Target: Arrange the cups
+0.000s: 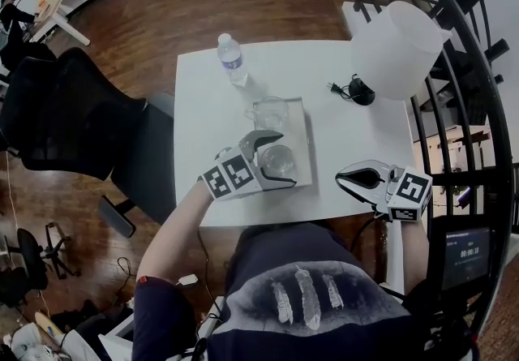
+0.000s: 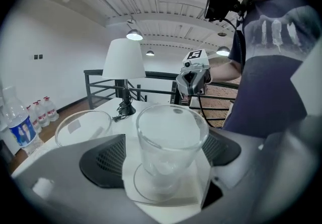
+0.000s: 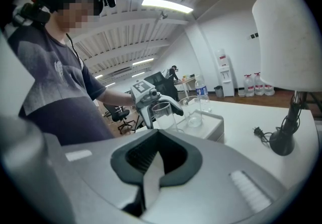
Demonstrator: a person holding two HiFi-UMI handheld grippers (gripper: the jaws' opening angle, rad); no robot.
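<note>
Head view: left gripper (image 1: 284, 160) straddles the near cup (image 1: 277, 158) at the near end of the tray (image 1: 307, 140); the second cup (image 1: 270, 113) sits at the tray's far end. Left gripper view adds what we can't get from above: jaws wide, pads (image 2: 103, 160) clear of the glass, cup standing on the tray. We read this as set-down, grip off. Next: back out straight, no clipping the rim. Right gripper (image 1: 342, 178), right of the tray, is closed and empty.
</note>
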